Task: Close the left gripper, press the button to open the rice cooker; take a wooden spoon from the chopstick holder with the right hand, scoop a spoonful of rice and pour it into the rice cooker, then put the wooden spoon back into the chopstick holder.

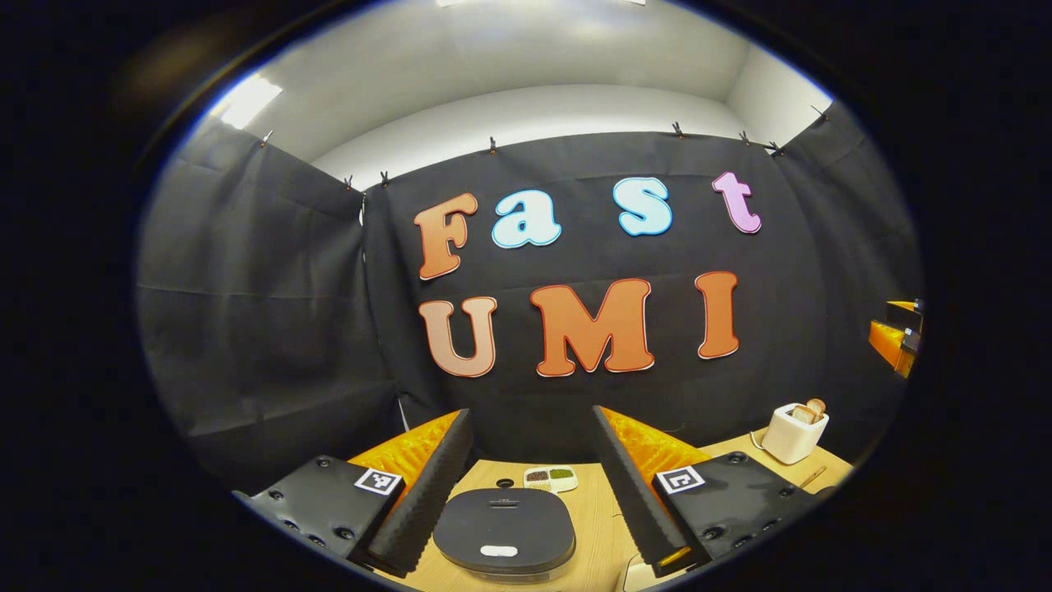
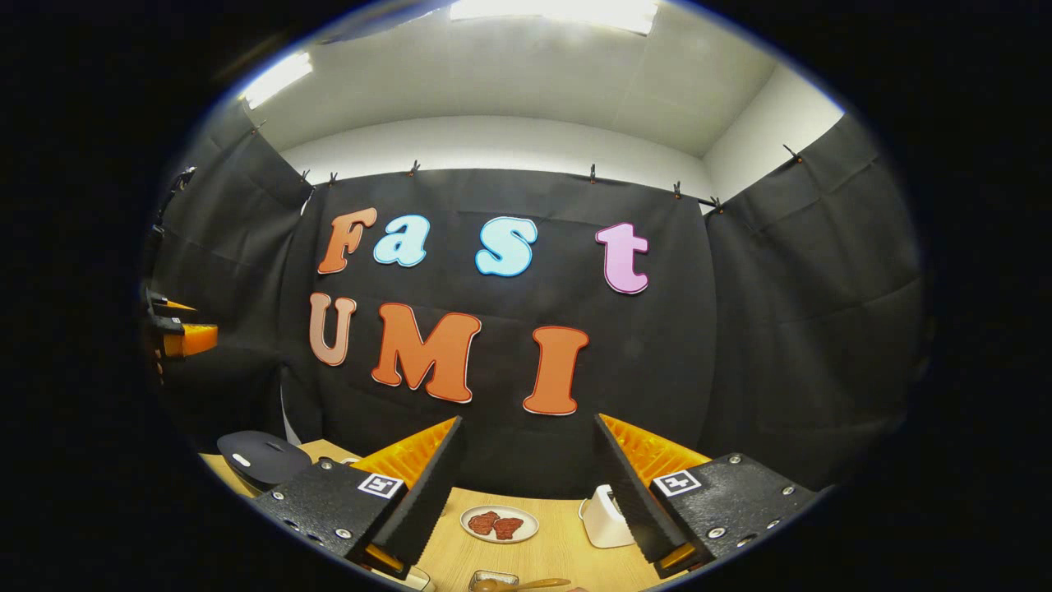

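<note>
Beyond the released left tool (image 1: 532,485), a divided dish (image 1: 551,478) sits behind the rice cooker (image 1: 504,530).

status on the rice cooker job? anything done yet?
Done: nothing visible. The rice cooker lid is down, its button unpressed. In hand: nothing. The left gripper hangs open above the cooker, so it must close first; the right gripper is open and empty. Left: press the button, fetch the spoon from the holder, scoop, pour, return.
</note>
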Action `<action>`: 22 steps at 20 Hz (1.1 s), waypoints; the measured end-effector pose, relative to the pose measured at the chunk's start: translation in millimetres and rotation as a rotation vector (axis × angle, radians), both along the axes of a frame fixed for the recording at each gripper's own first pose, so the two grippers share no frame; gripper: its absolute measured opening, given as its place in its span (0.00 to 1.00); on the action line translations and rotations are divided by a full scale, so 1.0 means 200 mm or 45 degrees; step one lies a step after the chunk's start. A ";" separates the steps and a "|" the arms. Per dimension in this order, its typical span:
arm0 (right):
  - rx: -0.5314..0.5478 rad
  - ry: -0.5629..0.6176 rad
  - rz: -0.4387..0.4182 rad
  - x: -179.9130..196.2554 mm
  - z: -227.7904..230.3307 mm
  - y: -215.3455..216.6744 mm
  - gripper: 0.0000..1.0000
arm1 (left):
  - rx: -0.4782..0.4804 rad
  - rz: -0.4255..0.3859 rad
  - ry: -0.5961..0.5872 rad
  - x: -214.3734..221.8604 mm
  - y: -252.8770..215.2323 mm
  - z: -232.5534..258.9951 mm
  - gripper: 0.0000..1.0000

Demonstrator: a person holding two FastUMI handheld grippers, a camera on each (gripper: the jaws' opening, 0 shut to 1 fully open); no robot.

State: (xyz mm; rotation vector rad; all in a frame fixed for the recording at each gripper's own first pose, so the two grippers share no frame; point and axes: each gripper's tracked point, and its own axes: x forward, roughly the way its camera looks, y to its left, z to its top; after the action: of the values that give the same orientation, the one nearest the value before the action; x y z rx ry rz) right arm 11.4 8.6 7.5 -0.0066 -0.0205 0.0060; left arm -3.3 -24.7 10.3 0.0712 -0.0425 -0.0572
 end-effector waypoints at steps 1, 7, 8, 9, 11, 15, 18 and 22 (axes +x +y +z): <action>-0.002 0.004 -0.001 0.00 -0.01 0.00 0.97 | 0.000 -0.005 -0.002 0.01 -0.01 0.00 0.94; -0.009 0.012 -0.007 -0.01 -0.02 0.01 0.97 | 0.006 -0.032 -0.002 0.02 -0.03 0.00 0.94; -0.008 0.015 -0.009 0.00 -0.03 0.01 0.96 | 0.003 -0.034 -0.001 0.02 -0.03 0.00 0.96; -0.008 0.030 -0.008 0.00 -0.05 0.02 0.96 | 0.002 -0.035 0.004 0.02 -0.04 -0.01 0.97; -0.010 0.054 -0.002 -0.02 -0.09 0.03 0.95 | 0.005 -0.036 0.014 0.03 -0.03 -0.02 0.94; -0.013 0.072 -0.008 0.00 -0.13 0.05 0.95 | 0.030 -0.046 0.008 0.05 0.00 -0.02 0.75; -0.009 0.099 0.001 0.00 -0.16 0.07 0.95 | 0.011 -0.031 0.058 0.06 0.05 -0.07 0.46; -0.018 0.106 0.001 0.01 -0.18 0.08 0.95 | -0.012 -0.018 0.149 0.08 0.09 -0.14 0.07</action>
State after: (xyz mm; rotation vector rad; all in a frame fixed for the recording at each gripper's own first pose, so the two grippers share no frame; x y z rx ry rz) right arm 14.1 24.2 -27.5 -0.0208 0.0629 0.0072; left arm 13.0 -7.2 -18.6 0.0581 0.0738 -0.0756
